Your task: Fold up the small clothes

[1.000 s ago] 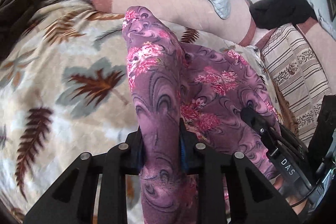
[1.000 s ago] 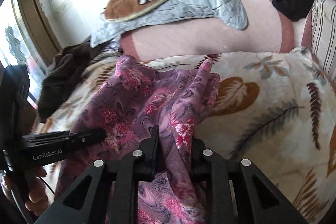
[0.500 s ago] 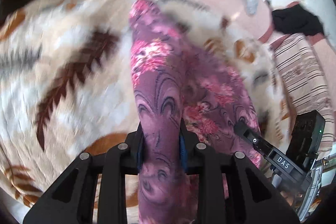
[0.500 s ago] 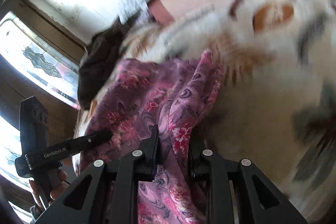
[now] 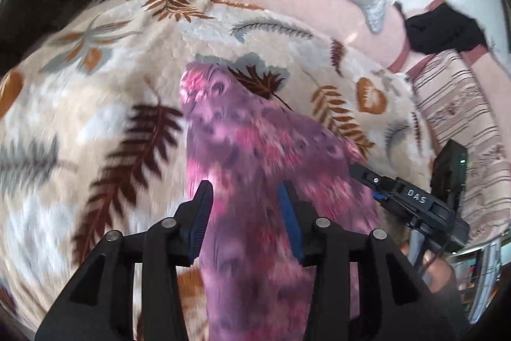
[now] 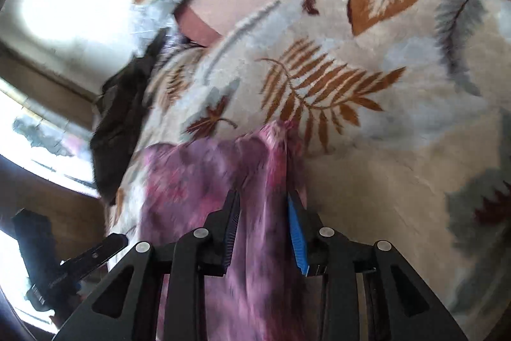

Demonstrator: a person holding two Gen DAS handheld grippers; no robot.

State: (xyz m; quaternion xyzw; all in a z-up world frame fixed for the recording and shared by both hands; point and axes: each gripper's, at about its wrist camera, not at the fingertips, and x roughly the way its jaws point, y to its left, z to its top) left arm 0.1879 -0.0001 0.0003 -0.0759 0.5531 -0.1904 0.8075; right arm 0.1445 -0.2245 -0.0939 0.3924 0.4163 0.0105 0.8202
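Purple floral garment (image 5: pixel 255 149) blurred, lower end cut off; left gripper (image 5: pixel 244 213), right gripper (image 6: pixel 263 219) both opening, seemingly released

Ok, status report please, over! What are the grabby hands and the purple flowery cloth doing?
Left gripper and right gripper: jaws opening, purple floral garment between each pair, pads off the cloth. Garment draped on the leaf-print blanket. Nothing in the way.

One purple floral garment (image 5: pixel 255 155), two claws (image 5: pixel 244 197), one leaf-print blanket (image 5: pixel 95 104)
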